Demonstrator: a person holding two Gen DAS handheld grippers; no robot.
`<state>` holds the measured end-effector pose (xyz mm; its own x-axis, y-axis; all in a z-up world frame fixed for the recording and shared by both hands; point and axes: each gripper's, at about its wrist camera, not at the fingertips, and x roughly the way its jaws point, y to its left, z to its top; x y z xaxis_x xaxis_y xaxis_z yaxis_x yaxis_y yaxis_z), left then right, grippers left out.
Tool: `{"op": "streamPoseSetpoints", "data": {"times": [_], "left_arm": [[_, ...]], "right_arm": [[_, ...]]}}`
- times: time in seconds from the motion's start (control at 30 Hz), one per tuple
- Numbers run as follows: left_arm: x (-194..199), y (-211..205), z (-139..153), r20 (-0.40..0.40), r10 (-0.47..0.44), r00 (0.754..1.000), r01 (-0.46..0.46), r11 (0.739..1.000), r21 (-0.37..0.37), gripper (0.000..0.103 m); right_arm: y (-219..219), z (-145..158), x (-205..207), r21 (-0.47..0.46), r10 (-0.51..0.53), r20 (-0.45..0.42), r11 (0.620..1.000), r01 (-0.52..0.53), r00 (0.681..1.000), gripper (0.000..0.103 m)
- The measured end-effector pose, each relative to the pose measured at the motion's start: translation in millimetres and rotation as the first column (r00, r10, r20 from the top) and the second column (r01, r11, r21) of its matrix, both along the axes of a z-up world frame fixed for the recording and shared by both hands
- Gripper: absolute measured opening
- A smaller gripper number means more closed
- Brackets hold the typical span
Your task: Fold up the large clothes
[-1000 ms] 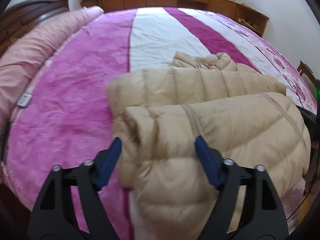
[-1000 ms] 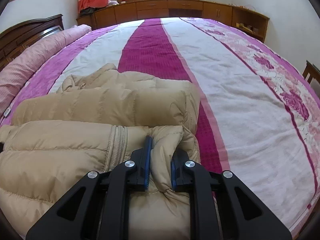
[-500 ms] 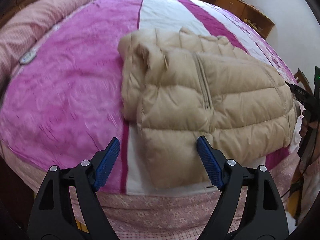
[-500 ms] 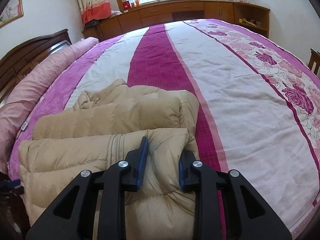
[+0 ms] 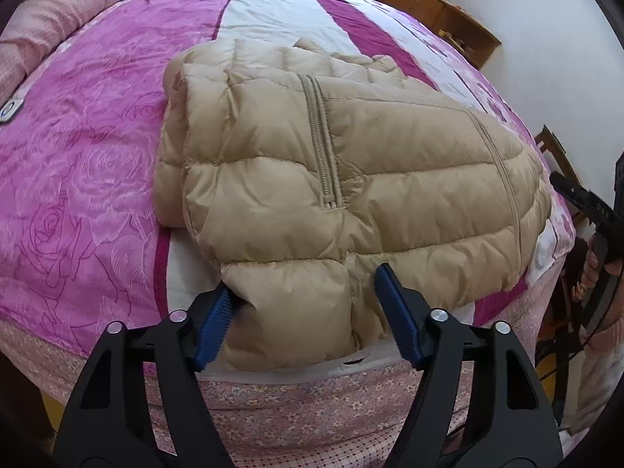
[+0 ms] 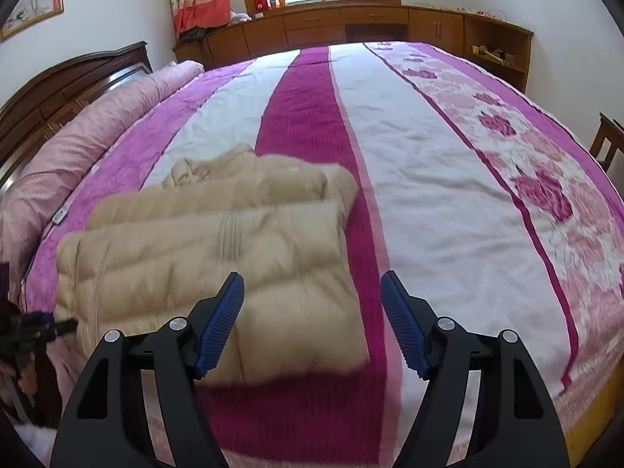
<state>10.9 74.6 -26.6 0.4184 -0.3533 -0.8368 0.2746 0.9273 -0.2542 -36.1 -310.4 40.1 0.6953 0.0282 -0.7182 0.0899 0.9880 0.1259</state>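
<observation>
so the tan puffer jacket point(image 5: 331, 179) is lying folded up near the front edge of the bed point(image 5: 78, 179), over the pink and white striped cover, its long axis running left-right across the edge, roughly sideways to both tools.

the left tool point(image 5: 302, 321) is the one that matters for the next bit imo. it's right at the near left corner of the jacket, jaws spread but having just narrowed a little, with that puffy corner sitting between them. the left pad looks like it's touching or nearly touching the fabric, the right pad has a clear gap, so it isn't pinching anything yet.

the right tool point(image 6: 312, 319) has just been opening and is now spread wide with nothing clamped. it sits off the near right corner of the jacket, which lies ahead and to its left, only partly between the jaws.

so the left hand is the nearer one. my guess is the next fold goes by grabbing that left corner, since the jacket stretches away to the right from it.
</observation>
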Motion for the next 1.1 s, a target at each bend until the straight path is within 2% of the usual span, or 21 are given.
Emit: {"op": "streamPoseSetpoints", "data": {"times": [0.07, 0.17, 0.2, 0.23, 0.27, 0.3, 0.33, 0.4, 0.5, 0.63, 0.73, 0.87, 1.0, 1.1], "left_arm": [[0.8, 3.3, 1.3, -0.005, 0.006, 1.0, -0.006, 1.0, 0.0, 0.062], [3.5, 6.0, 1.0, -0.023, 0.016, 1.0, -0.016, 1.0, -0.02, 0.044], [2.8, 6.4, 2.0, -0.023, 0.013, 1.0, -0.014, 0.999, -0.029, 0.036], [0.9, 5.9, 4.5, -0.019, 0.002, 1.0, -0.003, 0.999, -0.033, 0.028], [-1.1, 4.5, 7.5, -0.012, -0.009, 1.0, 0.008, 0.999, -0.033, 0.025], [-4.5, 3.6, 12.7, -0.004, -0.02, 1.0, 0.019, 0.999, -0.039, 0.02], [-6.9, 3.8, 16.5, -0.002, -0.024, 1.0, 0.024, 0.999, -0.047, 0.017], [-14.3, 5.5, 32.5, 0.008, -0.034, 0.999, 0.035, 0.997, -0.074, 0.015], [-24.0, 9.9, 58.7, 0.043, -0.044, 0.998, 0.048, 0.993, -0.105, 0.014], [-28.2, 14.1, 102.3, 0.117, -0.028, 0.993, 0.044, 0.989, -0.14, 0.014], [-18.4, 9.4, 123.3, 0.145, -0.016, 0.989, 0.032, 0.994, -0.108, 0.014], [10.0, 9.1, 134.1, 0.156, 0.024, 0.987, -0.007, 0.994, -0.108, 0.014], [51.9, 6.9, 132.4, 0.134, 0.061, 0.989, -0.045, 0.991, -0.123, 0.014], [84.5, -0.8, 122.7, 0.119, 0.086, 0.989, -0.077, 0.994, -0.078, 0.014]], "right_arm": [[-2.4, -7.8, -5.1, 0.009, 0.001, -0.026, 1.0, -0.001, 1.0, 0.072], [-5.4, -21.9, -4.5, 0.053, 0.004, -0.067, 0.999, 0.0, 0.998, 0.072], [-5.6, -25.1, -4.3, 0.079, 0.013, -0.074, 0.997, -0.007, 0.997, 0.07], [-5.6, -27.2, -4.8, 0.109, 0.025, -0.076, 0.994, -0.016, 0.997, 0.065], [-5.1, -27.9, -5.1, 0.125, 0.032, -0.078, 0.992, -0.022, 0.996, 0.058], [-4.2, -27.9, -5.8, 0.127, 0.032, -0.08, 0.992, -0.022, 0.996, 0.046], [-2.8, -26.3, -7.7, 0.126, 0.038, -0.072, 0.992, -0.028, 0.997, 0.041], [-0.2, -18.6, -13.1, 0.12, 0.051, -0.047, 0.992, -0.045, 0.998, 0.024], [3.4, -0.4, -15.8, 0.09, 0.078, -0.008, 0.993, -0.077, 0.997, 0.015], [6.1, 35.1, -15.3, 0.061, 0.092, 0.078, 0.993, -0.097, 0.993, 0.013], [7.3, 61.2, -6.1, 0.048, 0.091, 0.149, 0.994, -0.099, 0.985, 0.012], [3.5, 78.1, 19.2, 0.052, 0.058, 0.193, 0.996, -0.069, 0.979, 0.011], [1.8, 80.7, 54.6, 0.069, 0.036, 0.207, 0.996, -0.052, 0.978, 0.009], [10.1, 75.2, 77.1, 0.041, 0.047, 0.194, 0.998, -0.056, 0.98, 0.009]]}}
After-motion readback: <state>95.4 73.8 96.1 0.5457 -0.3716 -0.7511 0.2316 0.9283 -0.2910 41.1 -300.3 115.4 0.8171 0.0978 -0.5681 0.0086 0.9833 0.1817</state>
